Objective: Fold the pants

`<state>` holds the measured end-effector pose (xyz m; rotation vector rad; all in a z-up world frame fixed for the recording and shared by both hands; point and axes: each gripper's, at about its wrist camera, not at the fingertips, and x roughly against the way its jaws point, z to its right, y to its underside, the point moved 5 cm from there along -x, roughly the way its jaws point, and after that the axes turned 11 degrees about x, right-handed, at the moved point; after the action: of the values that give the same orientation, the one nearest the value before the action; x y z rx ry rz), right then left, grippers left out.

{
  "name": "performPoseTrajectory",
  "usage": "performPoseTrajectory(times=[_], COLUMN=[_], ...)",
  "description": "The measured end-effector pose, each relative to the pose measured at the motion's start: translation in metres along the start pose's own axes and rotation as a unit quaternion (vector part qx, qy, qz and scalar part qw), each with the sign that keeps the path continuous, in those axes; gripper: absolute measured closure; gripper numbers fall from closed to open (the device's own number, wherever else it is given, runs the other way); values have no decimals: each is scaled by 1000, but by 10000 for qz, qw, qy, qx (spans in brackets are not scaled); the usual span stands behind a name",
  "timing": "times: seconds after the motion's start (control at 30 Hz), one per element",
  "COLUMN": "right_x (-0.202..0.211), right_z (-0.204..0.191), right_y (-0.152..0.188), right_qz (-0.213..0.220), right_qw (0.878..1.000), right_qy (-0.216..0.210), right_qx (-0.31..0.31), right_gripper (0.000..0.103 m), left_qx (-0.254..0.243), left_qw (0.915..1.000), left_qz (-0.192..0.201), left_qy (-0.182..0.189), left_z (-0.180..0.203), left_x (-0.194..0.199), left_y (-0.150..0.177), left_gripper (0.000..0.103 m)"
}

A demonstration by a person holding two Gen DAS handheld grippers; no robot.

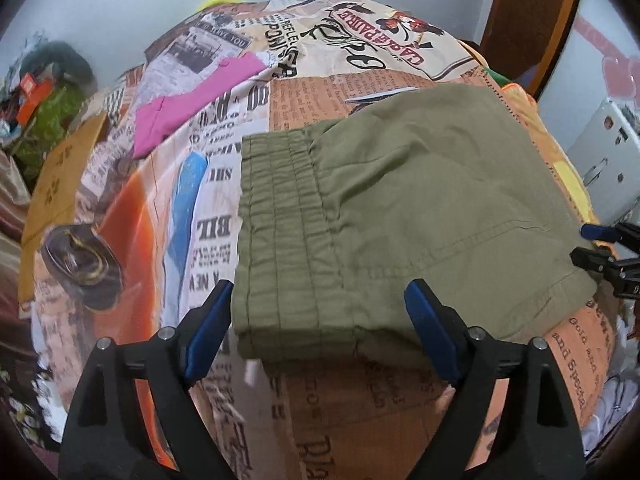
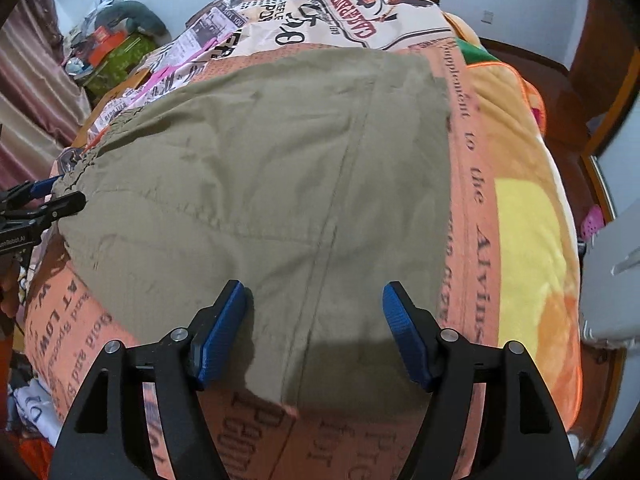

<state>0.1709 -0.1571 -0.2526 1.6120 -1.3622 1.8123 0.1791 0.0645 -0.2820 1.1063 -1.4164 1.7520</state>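
Olive green pants [image 1: 400, 208] lie folded into a flat rectangle on a newspaper-print bedspread [image 1: 352, 408]. The elastic waistband is on the left in the left wrist view. My left gripper [image 1: 320, 300] is open and empty, just above the near waistband corner. My right gripper [image 2: 314, 304] is open and empty over the near edge of the pants [image 2: 280, 168]. The right gripper also shows at the right edge of the left wrist view [image 1: 600, 246]. The left gripper shows at the left edge of the right wrist view [image 2: 52, 196].
A pink garment [image 1: 192, 100] lies on the bedspread at the far left. A yellow and orange blanket [image 2: 520, 220] lies right of the pants. A cluttered shelf [image 1: 36, 96] and cardboard [image 1: 60, 176] stand at the left. A wooden bed frame [image 2: 568, 96] runs on the right.
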Motion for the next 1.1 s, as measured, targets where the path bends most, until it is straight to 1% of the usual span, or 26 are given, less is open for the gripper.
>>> performPoseTrajectory(times=[0.13,0.23,0.33,0.5,0.63,0.77,0.9,1.03,1.1], right_x=[4,8,15,36,53,58,45,24,15], right_z=[-1,-6,-15,-32,-48,-64,-76,-79,-79], right_y=[3,-1,-10,-32,-50,-63,-70,-63,-59], right_qz=[51,101,226,670,1115,1366,1319,1096,985], right_qw=[9999,9997,9993,9965,9927,9890,9884,9905,9914], right_qy=[108,212,235,259,97,-9,49,49,136], right_qx=[-88,-1,197,416,454,567,752,827,847], right_gripper=[35,35,35,35,35,35,35,35,35], left_qx=[249,328,331,511,719,927,1116,1394,1485], left_qw=[9996,9993,9994,9983,9960,9918,9886,9815,9790], left_qz=[-99,-133,-52,171,236,99,-80,-364,-430], left_qy=[124,138,106,220,480,879,1011,1260,1331], left_z=[-5,-5,-6,-11,-12,-6,-4,-5,-4], left_x=[2,7,17,41,54,54,45,31,26], left_y=[4,4,2,-2,3,18,27,34,36], left_gripper=[16,16,16,16,16,16,16,16,16])
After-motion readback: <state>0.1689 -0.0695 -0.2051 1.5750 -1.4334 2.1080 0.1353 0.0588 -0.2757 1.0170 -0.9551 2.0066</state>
